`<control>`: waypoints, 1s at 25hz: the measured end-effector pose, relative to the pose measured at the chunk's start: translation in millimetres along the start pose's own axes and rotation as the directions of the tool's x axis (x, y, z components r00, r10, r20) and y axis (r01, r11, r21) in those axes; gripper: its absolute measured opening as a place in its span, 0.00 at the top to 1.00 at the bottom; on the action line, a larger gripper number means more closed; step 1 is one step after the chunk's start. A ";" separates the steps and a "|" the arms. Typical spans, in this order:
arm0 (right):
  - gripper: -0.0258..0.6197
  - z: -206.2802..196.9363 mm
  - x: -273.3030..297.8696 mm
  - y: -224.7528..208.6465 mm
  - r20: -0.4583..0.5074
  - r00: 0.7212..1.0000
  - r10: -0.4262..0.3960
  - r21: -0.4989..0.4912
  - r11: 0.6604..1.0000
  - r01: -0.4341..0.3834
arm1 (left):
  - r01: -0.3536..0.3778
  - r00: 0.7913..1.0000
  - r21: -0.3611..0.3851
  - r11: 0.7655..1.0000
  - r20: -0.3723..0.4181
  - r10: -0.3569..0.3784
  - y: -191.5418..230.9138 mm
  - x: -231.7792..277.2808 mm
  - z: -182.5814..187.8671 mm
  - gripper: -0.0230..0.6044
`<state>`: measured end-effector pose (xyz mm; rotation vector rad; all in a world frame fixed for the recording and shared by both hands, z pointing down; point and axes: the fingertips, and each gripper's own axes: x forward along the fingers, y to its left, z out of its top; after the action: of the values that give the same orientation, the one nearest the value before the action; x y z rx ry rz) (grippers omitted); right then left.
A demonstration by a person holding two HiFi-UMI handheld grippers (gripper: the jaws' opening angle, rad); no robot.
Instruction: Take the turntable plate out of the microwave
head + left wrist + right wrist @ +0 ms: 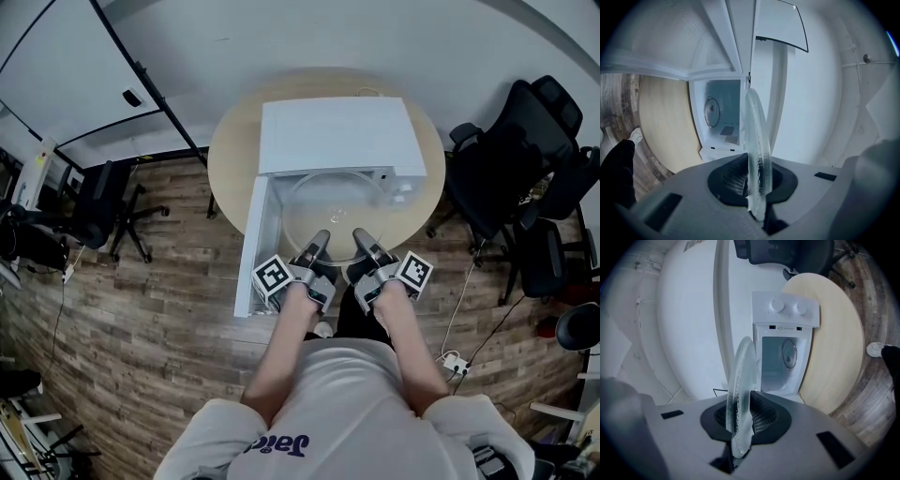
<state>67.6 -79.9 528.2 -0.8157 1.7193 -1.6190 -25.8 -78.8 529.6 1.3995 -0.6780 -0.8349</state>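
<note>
The clear glass turntable plate point(336, 202) hangs level in front of the open white microwave point(337, 136), held by its near rim. My left gripper point(322, 238) is shut on the rim's left part and my right gripper point(359, 238) on its right part. The left gripper view shows the plate point(757, 140) edge-on, running up from the pinching jaws of the left gripper point(757, 190), with the empty cavity point(723, 117) behind. In the right gripper view the plate point(742, 380) stands edge-on in the right gripper point(739, 430), before the microwave point(785, 355).
The microwave sits on a round wooden table point(230, 159), its door point(255, 246) swung open to the left beside my left gripper. Black office chairs point(525, 159) stand at the right, another chair point(98, 202) at the left. A power strip point(453, 362) lies on the wooden floor.
</note>
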 end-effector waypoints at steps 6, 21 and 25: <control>0.90 -1.9 -0.4 6.7 0.002 1.000 -0.005 0.007 1.000 0.005 | -0.020 1.000 0.011 1.000 0.002 0.020 -4.6 -2.5 0.7 0.91; 0.90 -1.1 -3.7 28.7 0.003 0.999 0.044 -0.056 0.997 -0.044 | 0.031 0.999 0.037 0.999 -0.015 -0.031 -32.7 -0.2 -4.9 0.91; 0.90 -0.2 -5.1 28.6 0.011 0.999 0.053 -0.060 0.997 -0.052 | 0.031 0.999 0.043 0.999 -0.022 -0.030 -32.4 0.7 -5.8 0.91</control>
<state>70.0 -74.3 499.7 -0.8002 1.7733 -1.5314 -23.9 -75.6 496.9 1.4591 -0.6627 -0.8323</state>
